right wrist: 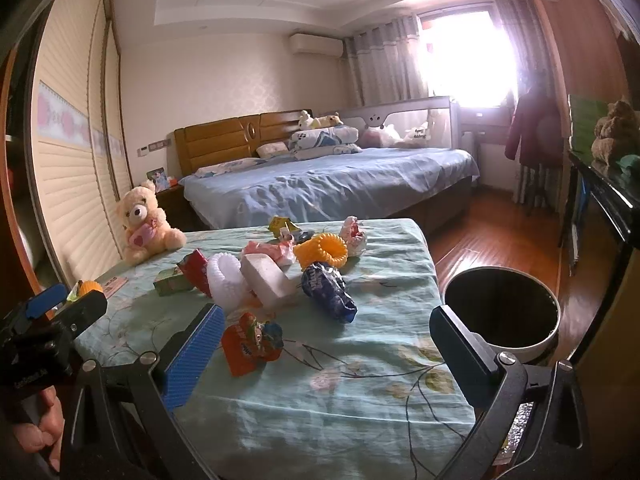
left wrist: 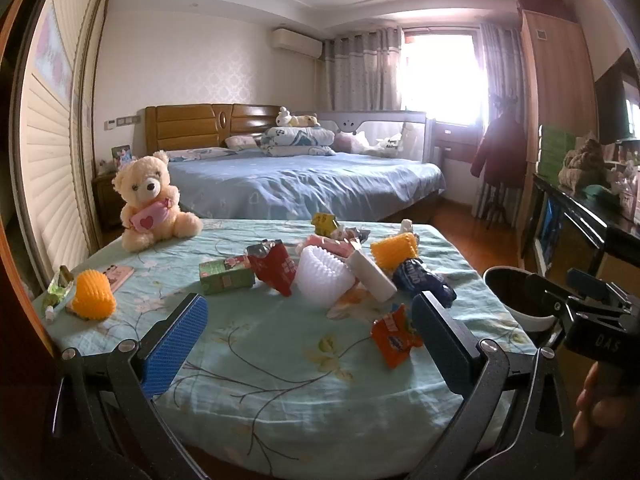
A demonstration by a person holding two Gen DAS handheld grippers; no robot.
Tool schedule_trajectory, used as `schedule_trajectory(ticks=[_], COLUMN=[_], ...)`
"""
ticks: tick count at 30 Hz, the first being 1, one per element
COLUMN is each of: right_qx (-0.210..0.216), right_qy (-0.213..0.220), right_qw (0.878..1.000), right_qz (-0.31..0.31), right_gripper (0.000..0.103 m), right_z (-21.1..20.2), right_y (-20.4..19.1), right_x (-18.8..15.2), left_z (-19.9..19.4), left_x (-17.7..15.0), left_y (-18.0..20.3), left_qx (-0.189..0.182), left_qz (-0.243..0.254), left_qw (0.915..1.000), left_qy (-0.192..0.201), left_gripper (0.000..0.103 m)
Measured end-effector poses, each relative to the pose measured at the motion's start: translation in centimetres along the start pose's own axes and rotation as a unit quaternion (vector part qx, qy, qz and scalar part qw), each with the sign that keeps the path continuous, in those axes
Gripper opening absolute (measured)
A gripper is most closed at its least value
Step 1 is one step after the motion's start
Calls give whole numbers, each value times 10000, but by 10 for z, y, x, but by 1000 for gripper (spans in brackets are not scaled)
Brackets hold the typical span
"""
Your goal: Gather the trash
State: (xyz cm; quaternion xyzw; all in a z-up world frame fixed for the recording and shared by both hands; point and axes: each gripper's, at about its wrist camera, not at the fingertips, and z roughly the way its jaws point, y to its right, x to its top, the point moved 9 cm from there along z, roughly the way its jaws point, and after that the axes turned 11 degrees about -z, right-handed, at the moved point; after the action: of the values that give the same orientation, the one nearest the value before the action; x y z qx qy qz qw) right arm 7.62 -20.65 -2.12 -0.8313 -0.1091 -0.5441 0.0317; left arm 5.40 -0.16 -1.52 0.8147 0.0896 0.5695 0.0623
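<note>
Trash lies on a floral bedsheet [left wrist: 280,360]: an orange snack wrapper [left wrist: 394,334] [right wrist: 248,342], a dark blue wrapper [left wrist: 422,280] [right wrist: 328,292], a red wrapper [left wrist: 276,266], a green carton [left wrist: 226,276], white foam netting [left wrist: 322,276] [right wrist: 226,280] and a white foam block [left wrist: 372,274] [right wrist: 268,278]. A white bin with a black liner [right wrist: 500,312] [left wrist: 516,292] stands at the right. My left gripper [left wrist: 310,336] is open and empty above the sheet's near part. My right gripper [right wrist: 326,356] is open and empty, near the orange wrapper.
A teddy bear [left wrist: 150,200] sits at the far left corner. Orange foam nets [left wrist: 94,294] [right wrist: 322,250], a pink phone case [left wrist: 118,274] and more wrappers lie around. A large blue bed [left wrist: 300,184] is behind. A dark cabinet [left wrist: 580,220] stands right, over wooden floor [right wrist: 492,236].
</note>
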Motion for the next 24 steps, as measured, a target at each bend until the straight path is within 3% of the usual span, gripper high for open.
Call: schedule_trajectory(ticks=[24], right_qx=[39], right_qy=[-39], right_qw=[10000], right_qz=[19], right_gripper=[103], right_z=[4], right_y=[-5], right_x=[-2], left_z=[2], left_x=[1], left_y=[-1], left_qx=[-10], left_qz=[-15], left_qw=[10000], left_qy=[-21], left_gripper=[103])
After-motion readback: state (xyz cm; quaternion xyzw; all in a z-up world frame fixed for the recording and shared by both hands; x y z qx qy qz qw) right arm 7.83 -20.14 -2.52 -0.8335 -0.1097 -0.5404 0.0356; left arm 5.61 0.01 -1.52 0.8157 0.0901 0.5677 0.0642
